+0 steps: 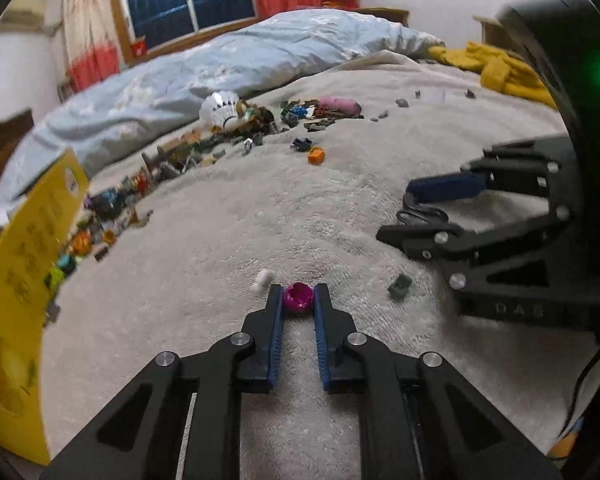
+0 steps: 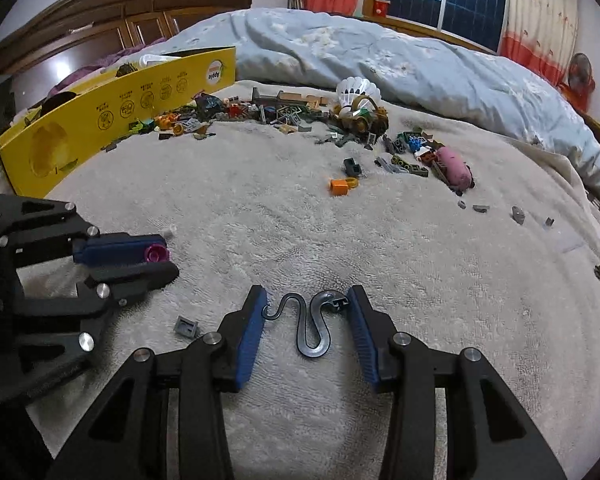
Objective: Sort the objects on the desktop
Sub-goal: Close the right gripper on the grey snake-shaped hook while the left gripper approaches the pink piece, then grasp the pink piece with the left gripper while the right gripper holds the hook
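My left gripper (image 1: 298, 294) is shut on a small magenta round piece (image 1: 298, 297), held just above the beige blanket; it also shows in the right wrist view (image 2: 156, 253). My right gripper (image 2: 306, 300) is open, its blue pads either side of a grey wavy snake piece (image 2: 314, 326) that lies on the blanket and touches both pads. In the left wrist view the right gripper (image 1: 404, 214) is at the right, with the snake (image 1: 422, 216) between its fingers.
A yellow cardboard box (image 2: 112, 108) stands at the left. Many small toy bricks (image 2: 276, 114) are strewn along the far blanket, with a shuttlecock (image 2: 356, 90), a pink pig toy (image 2: 454, 166) and an orange piece (image 2: 339, 187). A grey brick (image 2: 187, 327) lies near my right gripper. A blue quilt (image 2: 380, 56) lies behind.
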The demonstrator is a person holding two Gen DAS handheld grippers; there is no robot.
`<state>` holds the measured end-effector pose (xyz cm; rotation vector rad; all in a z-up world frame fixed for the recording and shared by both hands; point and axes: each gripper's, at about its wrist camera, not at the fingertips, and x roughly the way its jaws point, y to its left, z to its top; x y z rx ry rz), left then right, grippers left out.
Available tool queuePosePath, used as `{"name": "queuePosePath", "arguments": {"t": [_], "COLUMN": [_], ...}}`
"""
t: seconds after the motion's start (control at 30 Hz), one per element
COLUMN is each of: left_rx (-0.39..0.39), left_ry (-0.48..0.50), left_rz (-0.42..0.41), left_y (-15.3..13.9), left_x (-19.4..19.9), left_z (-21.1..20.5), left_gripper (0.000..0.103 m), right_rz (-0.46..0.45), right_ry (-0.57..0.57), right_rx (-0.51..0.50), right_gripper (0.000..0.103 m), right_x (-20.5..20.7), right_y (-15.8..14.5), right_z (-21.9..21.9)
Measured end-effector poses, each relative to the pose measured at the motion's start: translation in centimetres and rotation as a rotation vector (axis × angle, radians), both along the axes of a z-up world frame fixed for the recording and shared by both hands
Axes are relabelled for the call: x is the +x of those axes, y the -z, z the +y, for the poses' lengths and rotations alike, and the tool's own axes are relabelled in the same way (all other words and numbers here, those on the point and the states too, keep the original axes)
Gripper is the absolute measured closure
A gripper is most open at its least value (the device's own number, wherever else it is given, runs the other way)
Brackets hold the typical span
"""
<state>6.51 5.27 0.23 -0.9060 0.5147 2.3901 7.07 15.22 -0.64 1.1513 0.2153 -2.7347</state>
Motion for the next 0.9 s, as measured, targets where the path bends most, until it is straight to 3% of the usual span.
{"name": "queuePosePath", "arguments": {"t": [0.17, 0.33, 0.4, 0.47, 0.5, 0.63, 0.9], "left_rx": [0.06, 0.09, 0.066, -0.009, -0.01, 0.17, 0.265], "left_ry": [-0.047, -0.042, -0.081, -0.219, -0.247, -0.302, -0.306], "left_rz": [-0.02, -0.091, -0.049, 0.089, 0.101, 0.066, 0.276], "left_y": [-0.1, -0.2, -0.2, -0.5, -0.5, -2.8, -7.4], "left_x": [0.3, 0.4, 0.9, 1.9, 1.9, 1.9, 4.3], "left_z": [-1.5, -2.7, -3.0, -3.5, -3.8, -7.0, -8.8], "left_gripper": [0.088, 0.087, 0.087, 0.087, 0.087, 0.087, 0.087], "right_rz": [-0.024, -0.003, 0.009, 0.043, 0.074, 0.16, 0.268], "right_ry": [-0.006, -0.008, -0.005, -0.014, -0.031, -0.083, -0.071], "right_rx": [-0.061, -0.017, 0.006, 0.042, 0.057, 0.047, -0.02], "right_gripper": [0.06, 0.062, 0.062, 0.062, 0.062, 0.062, 0.062], "right_x": [-0.3, 0.0, 0.2, 0.6, 1.1, 2.5, 3.0], "right_y": [0.1, -0.1, -0.4, -1.1, -1.6, -3.8, -7.6], "right_z": [0.8, 0.0, -0.4, -1.1, -1.6, -3.8, -7.8]}}
